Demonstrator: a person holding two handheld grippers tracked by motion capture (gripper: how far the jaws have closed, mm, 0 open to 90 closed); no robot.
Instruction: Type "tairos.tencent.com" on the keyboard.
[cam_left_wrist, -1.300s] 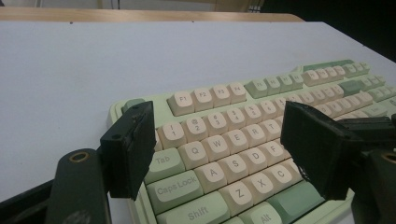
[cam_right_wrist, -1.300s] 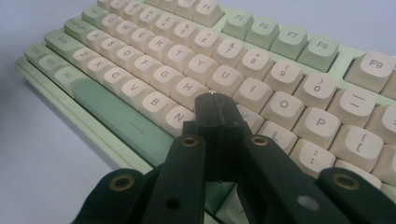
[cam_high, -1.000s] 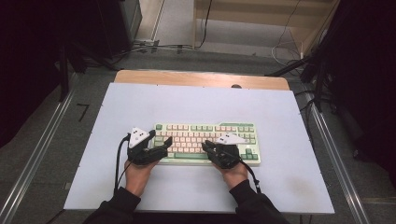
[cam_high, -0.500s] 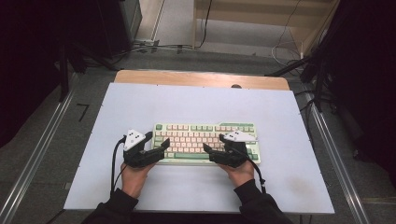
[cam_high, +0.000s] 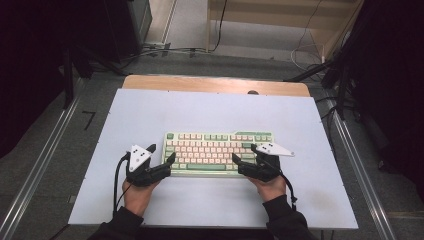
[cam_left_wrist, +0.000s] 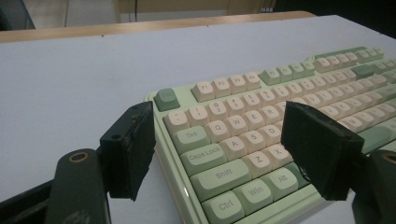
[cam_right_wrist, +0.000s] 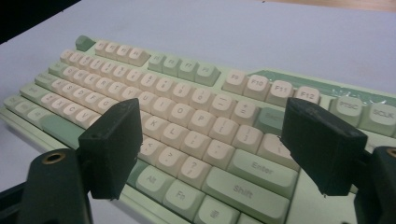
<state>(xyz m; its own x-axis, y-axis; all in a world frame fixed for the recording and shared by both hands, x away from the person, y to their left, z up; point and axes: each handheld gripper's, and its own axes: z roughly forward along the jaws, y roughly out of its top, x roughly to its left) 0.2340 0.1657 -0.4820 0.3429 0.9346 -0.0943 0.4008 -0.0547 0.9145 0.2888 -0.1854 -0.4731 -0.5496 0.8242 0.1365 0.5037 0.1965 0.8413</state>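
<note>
Flanking keyboard (cam_high: 220, 153): L gripper (cam_high: 164, 155) & R gripper (cam_high: 243, 155) both released, jaws apart.

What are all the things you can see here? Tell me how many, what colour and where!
Keyboard: one, pale green with cream and green keys, near the middle of the table, toward the person's edge.
Table: one, white top with a wooden strip along its far edge.
Cables: several, dark, on the grey floor beyond the table.
Metal rails: two, silver, along the floor on either side of the table.
Left gripper: one, black with a grey plate on top, open, at the keyboard's left end near the front corner.
Right gripper: one, black with a grey plate, open, at the keyboard's right front part.
Hands: two, each holding a gripper, dark sleeves, at the near edge.
</note>
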